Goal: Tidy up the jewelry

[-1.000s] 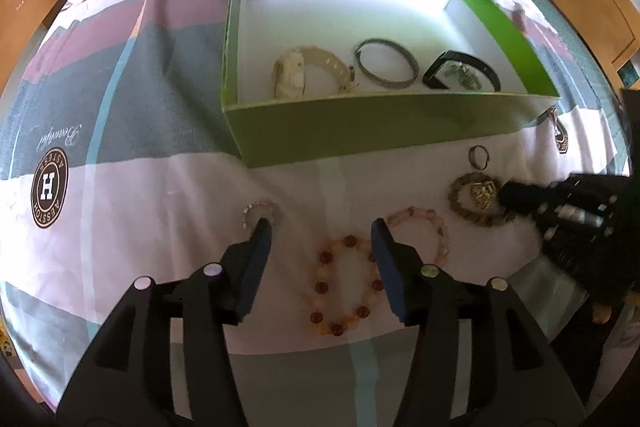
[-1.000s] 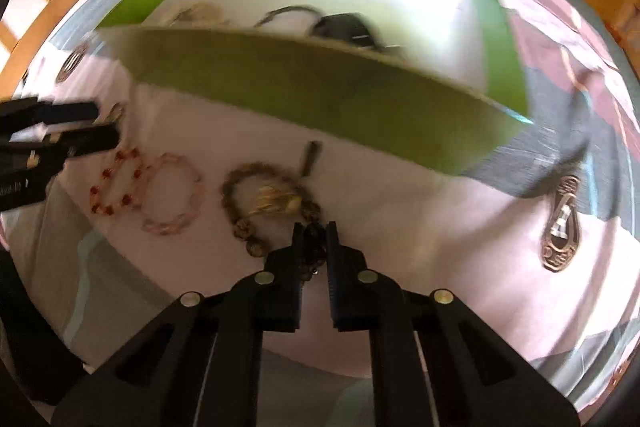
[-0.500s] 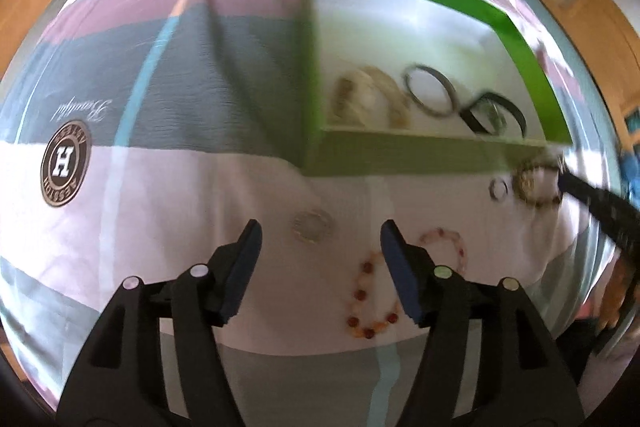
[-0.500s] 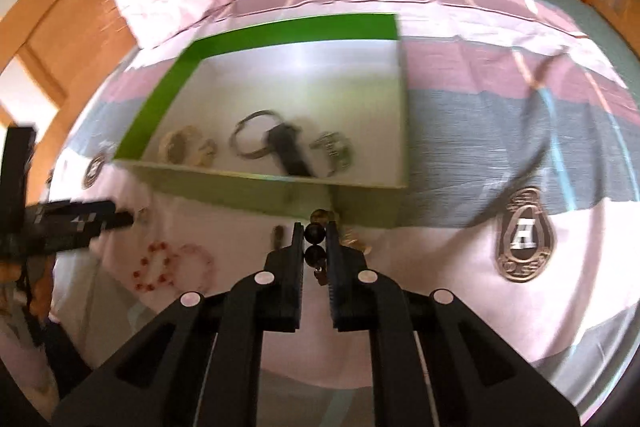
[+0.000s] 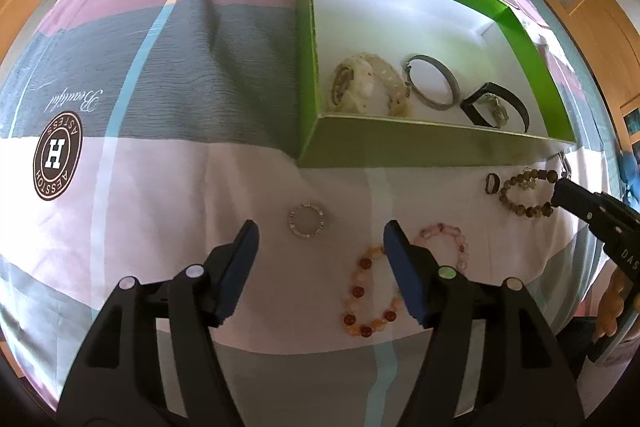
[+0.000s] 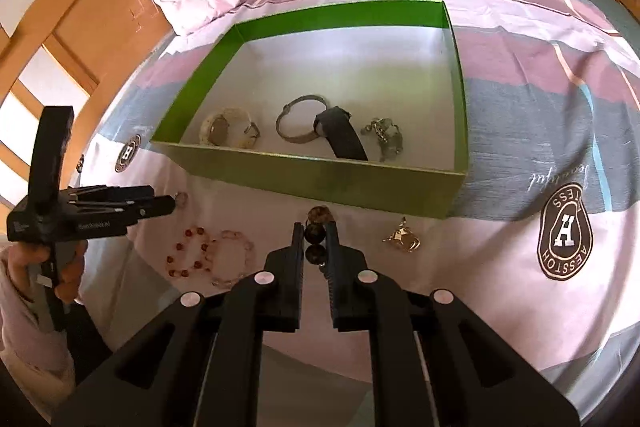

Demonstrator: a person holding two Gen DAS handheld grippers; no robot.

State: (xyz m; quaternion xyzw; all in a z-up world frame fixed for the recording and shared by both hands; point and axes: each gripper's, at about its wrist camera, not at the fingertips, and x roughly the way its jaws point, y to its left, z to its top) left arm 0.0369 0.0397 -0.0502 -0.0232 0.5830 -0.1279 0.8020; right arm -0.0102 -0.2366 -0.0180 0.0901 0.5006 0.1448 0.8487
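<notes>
R gripper (image 6: 314,242) clamped on the dark bead bracelet (image 6: 316,234), lifted just in front of the green box (image 6: 320,179); L gripper (image 5: 320,247) open, empty.

To do it well: carry the bracelet up and over the near wall w/ clearance so the hanging loop doesn't snag the rim, then set it on bare white floor at the box's right or far part, apart from the 4 pcs already inside. Only 2 beads sit between the R pads, so keep the grip firm and move smoothly. In the L view the loop lies about flat, long axis running left-right, pinched at its right end. L jaws have just been opening, nothing between them; they hang over the small silver ring (image 5: 307,220), w/ the red-orange bracelet (image 5: 370,297) beside the right finger.
</notes>
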